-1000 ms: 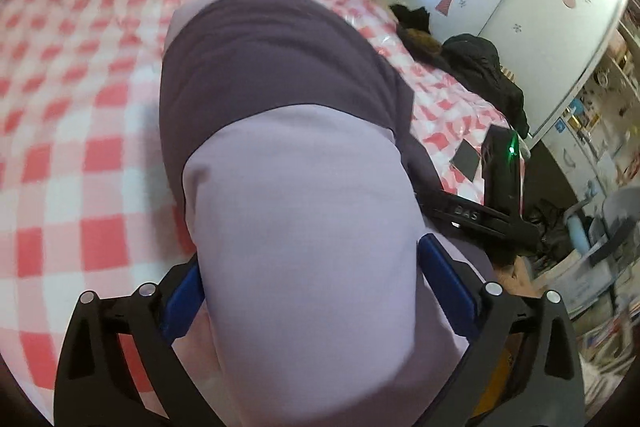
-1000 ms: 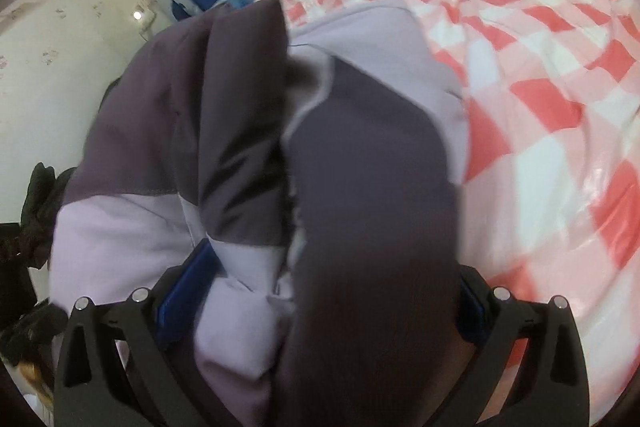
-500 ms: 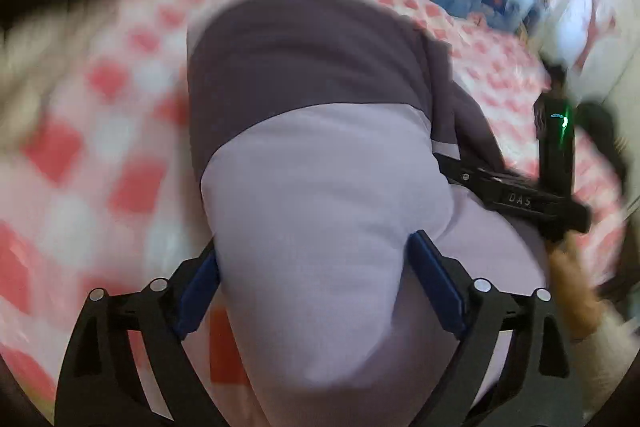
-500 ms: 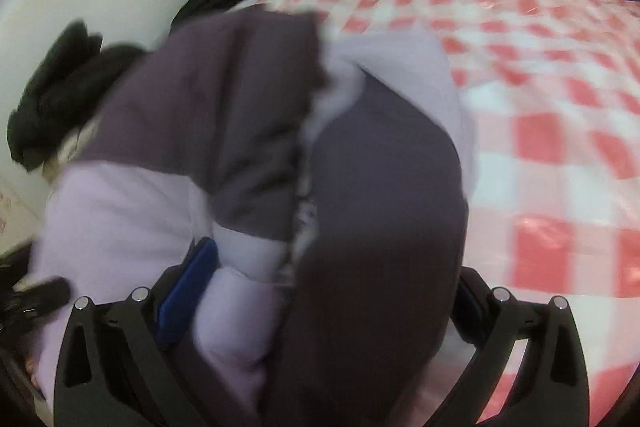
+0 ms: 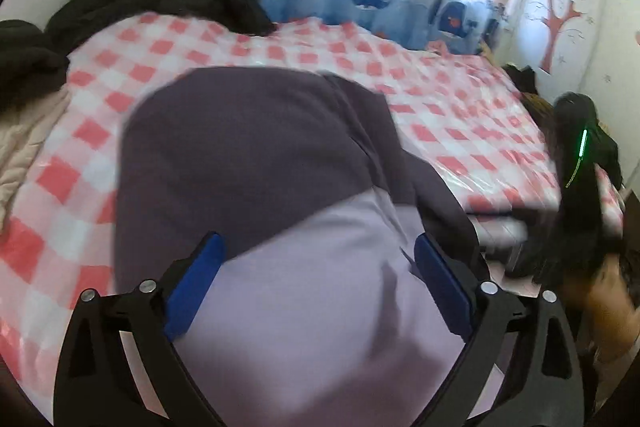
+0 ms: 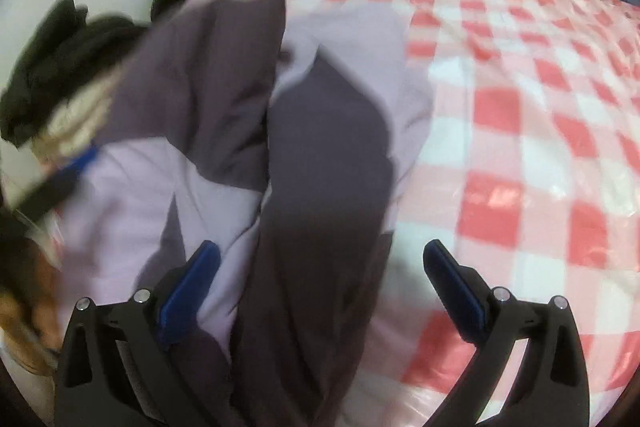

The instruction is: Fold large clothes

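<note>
Both grippers carry the folded jacket (image 5: pixel 280 227) over the checked bed (image 5: pixel 460 115): left gripper (image 5: pixel 316 279) clamps its bulk, jaws just reopened wide; right gripper (image 6: pixel 320 279) stands open around a hanging fold (right pad clear). Next: set it down flat.

Left gripper (image 5: pixel 316 269): black angular finger frames; blue pads; silver screw heads at the joints; right gripper (image 6: pixel 320 267): same build; black body with a green light strip.

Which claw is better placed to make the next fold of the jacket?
Left, probably. The left claw, jaws just opening, has the jacket filling the span between both pads; the right claw is open, one pad clear over the checked cover.
</note>
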The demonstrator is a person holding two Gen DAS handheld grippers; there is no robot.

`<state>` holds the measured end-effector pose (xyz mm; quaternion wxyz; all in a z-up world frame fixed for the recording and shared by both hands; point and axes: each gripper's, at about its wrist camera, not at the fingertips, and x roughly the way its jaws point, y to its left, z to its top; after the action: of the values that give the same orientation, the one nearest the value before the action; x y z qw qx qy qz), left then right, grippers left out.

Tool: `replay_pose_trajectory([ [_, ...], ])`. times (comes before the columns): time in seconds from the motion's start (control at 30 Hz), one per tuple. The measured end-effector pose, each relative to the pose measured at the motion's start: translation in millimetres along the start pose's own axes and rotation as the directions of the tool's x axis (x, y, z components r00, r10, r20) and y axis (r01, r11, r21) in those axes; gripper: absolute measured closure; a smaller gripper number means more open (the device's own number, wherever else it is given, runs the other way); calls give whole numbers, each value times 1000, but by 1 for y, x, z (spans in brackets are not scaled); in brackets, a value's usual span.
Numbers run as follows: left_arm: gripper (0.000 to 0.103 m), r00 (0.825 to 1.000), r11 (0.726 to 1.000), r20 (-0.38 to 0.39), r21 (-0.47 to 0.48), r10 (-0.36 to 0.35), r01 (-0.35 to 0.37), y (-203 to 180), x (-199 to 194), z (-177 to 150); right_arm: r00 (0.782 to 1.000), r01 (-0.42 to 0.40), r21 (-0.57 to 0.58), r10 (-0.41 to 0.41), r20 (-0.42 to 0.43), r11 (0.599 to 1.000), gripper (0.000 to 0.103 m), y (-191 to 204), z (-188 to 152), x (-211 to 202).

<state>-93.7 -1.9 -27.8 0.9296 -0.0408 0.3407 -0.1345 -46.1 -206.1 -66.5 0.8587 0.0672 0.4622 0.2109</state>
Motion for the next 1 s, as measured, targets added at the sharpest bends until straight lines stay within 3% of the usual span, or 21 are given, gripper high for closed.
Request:
replay_pose_trajectory([
  [0.07,10,1000,1000,7,13,4,-4,1,2,-3,992,4,8,-5,125,1000,5,3,24,-25],
  [0.13,10,1000,1000,13,23,17,-17,0,-1,-8,980,9,43,-17,196,999,5,5,54,-30],
  [0.2,9,999,999,12,38,30,-31,-4,-1,-7,978,23,49,-33,204,999,5,11,76,-16],
  [0.27,9,1000,999,10,48,22,-23,-7,0,-9,986,106,34,-110,128,994,5,10,86,33],
  [0.3,9,1000,999,4,37,-2,2,-6,3,-9,991,113,30,-115,75,993,5,6,80,60],
  [0.33,9,1000,999,-1,28,-23,23,-3,8,-9,997,68,59,-70,32,996,5,-6,70,89],
  [0.4,8,999,999,-9,26,-32,33,-2,11,-11,1000,-10,153,8,9,988,5,-29,62,96],
  [0.43,8,1000,999,-10,45,-19,19,-5,11,-14,1000,-5,158,5,-1,987,5,-30,63,91],
  [0.5,8,1000,998,0,66,12,-12,-7,10,-19,999,34,125,-35,9,992,5,-23,65,63],
  [0.53,8,1000,998,6,64,16,-16,-5,9,-20,997,45,91,-50,55,995,5,-14,64,36],
  [0.63,8,1000,999,13,29,-18,18,4,5,-19,983,-32,-2,32,179,999,5,17,38,-39],
  [0.7,8,1000,1000,14,23,-20,20,6,4,-19,983,-30,-42,37,181,999,5,32,10,-60],
  [0.8,8,999,999,-10,15,-52,52,5,0,-18,992,114,-73,-110,57,991,5,38,-41,-28],
  [0.87,8,998,998,-21,10,-64,64,-1,-10,-19,998,56,28,-56,23,998,6,15,-73,8],
  [0.93,8,999,999,-19,14,-36,36,-8,-24,-24,1000,-20,122,18,11,992,5,-4,-79,16],
  [1.0,8,1000,999,-29,39,6,-5,-15,-36,-34,1000,22,96,-24,19,995,6,3,-75,4],
])
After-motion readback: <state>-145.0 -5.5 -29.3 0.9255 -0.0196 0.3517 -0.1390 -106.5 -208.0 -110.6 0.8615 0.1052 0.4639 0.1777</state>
